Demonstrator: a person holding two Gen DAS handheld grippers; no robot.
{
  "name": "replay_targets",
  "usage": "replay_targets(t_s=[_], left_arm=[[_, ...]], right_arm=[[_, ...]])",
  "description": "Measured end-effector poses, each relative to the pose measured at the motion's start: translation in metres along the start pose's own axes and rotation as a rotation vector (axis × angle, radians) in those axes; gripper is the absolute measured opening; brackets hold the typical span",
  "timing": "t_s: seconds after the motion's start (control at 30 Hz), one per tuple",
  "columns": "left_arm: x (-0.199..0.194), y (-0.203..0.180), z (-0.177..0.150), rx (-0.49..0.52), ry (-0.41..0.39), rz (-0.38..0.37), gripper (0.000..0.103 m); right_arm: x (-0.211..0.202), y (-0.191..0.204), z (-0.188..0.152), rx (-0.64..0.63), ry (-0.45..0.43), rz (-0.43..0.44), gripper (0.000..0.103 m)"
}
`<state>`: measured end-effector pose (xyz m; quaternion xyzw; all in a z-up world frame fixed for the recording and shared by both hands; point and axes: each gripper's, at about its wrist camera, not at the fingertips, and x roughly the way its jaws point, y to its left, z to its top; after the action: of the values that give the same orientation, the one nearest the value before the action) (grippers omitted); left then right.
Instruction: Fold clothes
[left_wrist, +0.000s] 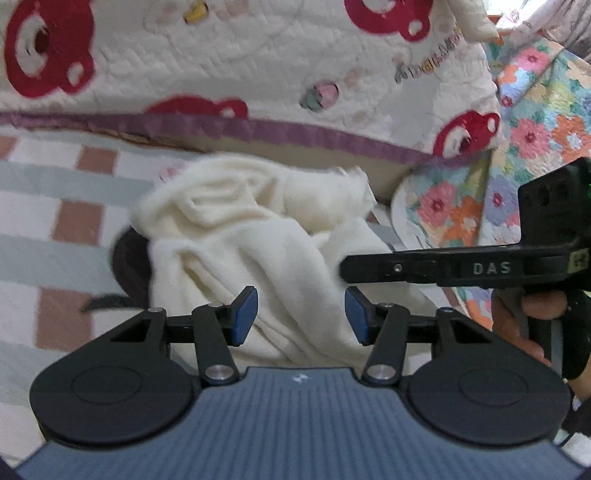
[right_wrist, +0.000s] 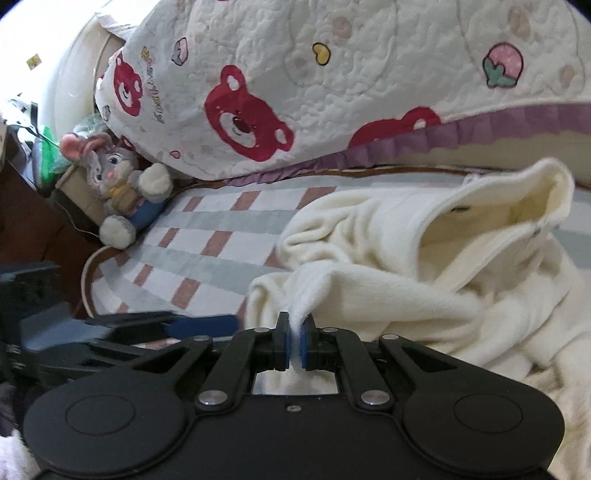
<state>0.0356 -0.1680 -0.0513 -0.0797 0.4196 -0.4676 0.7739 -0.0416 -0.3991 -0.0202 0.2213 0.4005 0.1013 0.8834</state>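
One cream fleece garment (right_wrist: 424, 280) lies bunched on the bed (right_wrist: 207, 236), on the checked cover near the edge that meets the bear-print quilt (right_wrist: 295, 74). It is crumpled, not flat: an open collar or hem with small snaps stands up toward the quilt, and loose folds pile toward the near edge of the bed.

The right hand-held gripper (right_wrist: 294, 345) has its blue pads closed narrow on a small pinch of fleece edge, which rises from the jaws in a soft peak. The left hand-held gripper (left_wrist: 301, 314) hangs above the near part of the garment with its pads spread wide and nothing between them; in the left wrist view the right tool reaches across from the side, a hand (left_wrist: 532, 317) on its grip.

By its look the fabric is thick, soft and light. It should drape and sag rather than hold a line, and the plush nap should give the pads good friction, so slipping seems unlikely. The risk is more that a pinch catches several layers at once, or that a single hold lets the rest trail in a heap. Good places to take it are a finished edge or corner, such as the snap placket or a hem, with the two holds well apart so the cloth spreads between them.

A plush rabbit (right_wrist: 114, 177) sits at the bed's far corner, well apart from the garment.
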Motion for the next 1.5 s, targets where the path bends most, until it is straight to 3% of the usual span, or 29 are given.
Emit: replay_targets(t_s=[0.2,0.37,0.5,0.53,0.57,0.6,0.63,0.8,0.9,1.0,1.1,1.17,1.33,1.43,1.5], left_arm=[[0.01,-0.001,-0.007,-0.024,-0.001,0.004,0.06],[0.015,0.002,-0.01,-0.03,-0.015,0.037,0.074],[0.014,0.009,-0.01,-0.012,-0.049,0.112,0.071],[0.014,0.011,-0.009,-0.007,-0.058,0.131,0.056],[0.014,0.013,-0.009,-0.003,-0.066,0.149,0.044],[0.013,0.015,-0.009,0.002,-0.075,0.168,0.024],[0.013,0.017,-0.009,0.007,-0.083,0.187,0.019],[0.012,0.026,-0.008,0.029,-0.126,0.28,0.015],[0.0,0.029,0.003,0.091,-0.199,0.388,0.013],[-0.019,0.048,0.018,0.067,-0.266,0.473,0.011],[-0.029,0.075,0.037,0.028,-0.289,0.506,0.01],[-0.039,0.083,0.052,0.055,-0.304,0.551,0.01],[-0.084,0.081,0.099,0.184,-0.447,0.693,0.008],[-0.115,0.101,0.119,0.087,-0.625,0.836,0.007],[-0.123,0.13,0.118,-0.045,-0.591,0.851,0.01]], right_arm=[[-0.003,0.013,0.001,0.013,-0.022,0.1,0.008],[-0.011,0.044,0.024,-0.032,-0.093,0.296,0.008],[-0.009,0.056,0.031,-0.047,-0.113,0.412,0.007],[-0.007,0.053,0.031,-0.037,-0.113,0.42,0.007],[-0.004,0.047,0.029,-0.022,-0.118,0.4,0.007],[-0.003,0.039,0.026,0.002,-0.131,0.368,0.008],[-0.002,0.032,0.024,0.029,-0.139,0.34,0.008],[-0.006,0.001,0.016,0.081,-0.198,0.178,0.017],[-0.013,-0.011,0.015,0.067,-0.222,0.061,0.022],[-0.018,-0.023,0.012,0.027,-0.211,-0.058,0.024],[-0.019,-0.034,0.004,-0.015,-0.181,-0.144,0.029],[-0.016,-0.044,-0.001,-0.017,-0.154,-0.188,0.03],[-0.017,-0.065,-0.013,0.001,-0.102,-0.231,0.03],[-0.021,-0.069,-0.019,-0.005,-0.093,-0.256,0.031],[-0.022,-0.075,-0.023,0.011,-0.089,-0.261,0.031]])
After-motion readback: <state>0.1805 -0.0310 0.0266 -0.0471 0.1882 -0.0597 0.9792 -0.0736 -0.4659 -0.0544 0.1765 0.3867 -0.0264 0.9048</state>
